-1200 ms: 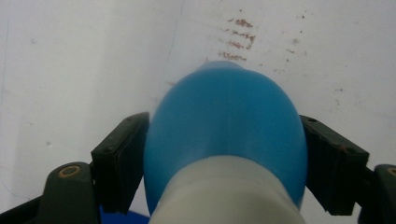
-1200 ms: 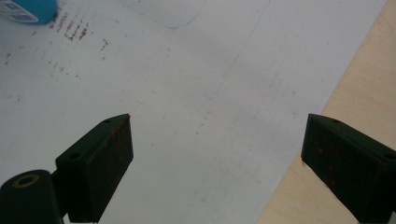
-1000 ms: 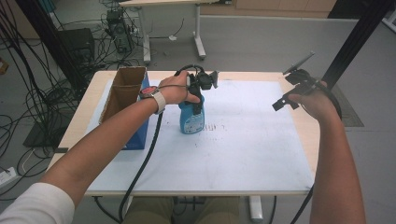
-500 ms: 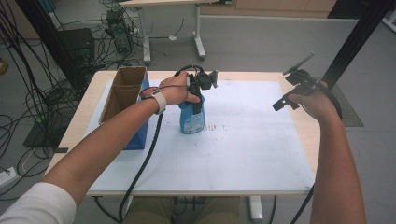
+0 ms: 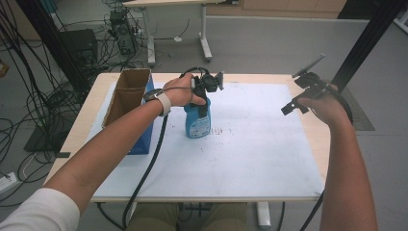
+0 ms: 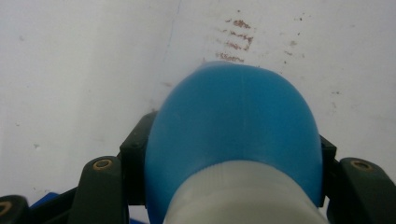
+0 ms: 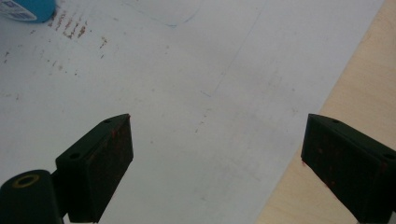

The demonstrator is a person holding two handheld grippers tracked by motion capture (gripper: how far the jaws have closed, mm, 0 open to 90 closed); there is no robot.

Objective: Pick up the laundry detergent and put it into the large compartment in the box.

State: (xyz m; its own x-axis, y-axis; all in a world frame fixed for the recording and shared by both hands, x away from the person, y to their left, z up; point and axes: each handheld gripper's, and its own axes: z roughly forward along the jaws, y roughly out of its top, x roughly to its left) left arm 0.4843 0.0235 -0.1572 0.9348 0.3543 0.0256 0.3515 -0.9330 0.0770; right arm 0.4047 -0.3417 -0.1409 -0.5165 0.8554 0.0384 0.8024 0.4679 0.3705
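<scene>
two grippers — left gripper (image 5: pixel 206 98) fingers just clamped onto the blue bottle (image 5: pixel 197 120); right gripper (image 7: pixel 215 163) released.

left arm: white sleeve (image 5: pixel 41 211), pale watch strap (image 5: pixel 163 102) | left gripper (image 6: pixel 224 154): black jaws, brass screws, black cable (image 5: pixel 149 163) | right gripper (image 7: pixel 215 158): black jaws, reddish specks, grey plate (image 5: pixel 308 66)
</scene>
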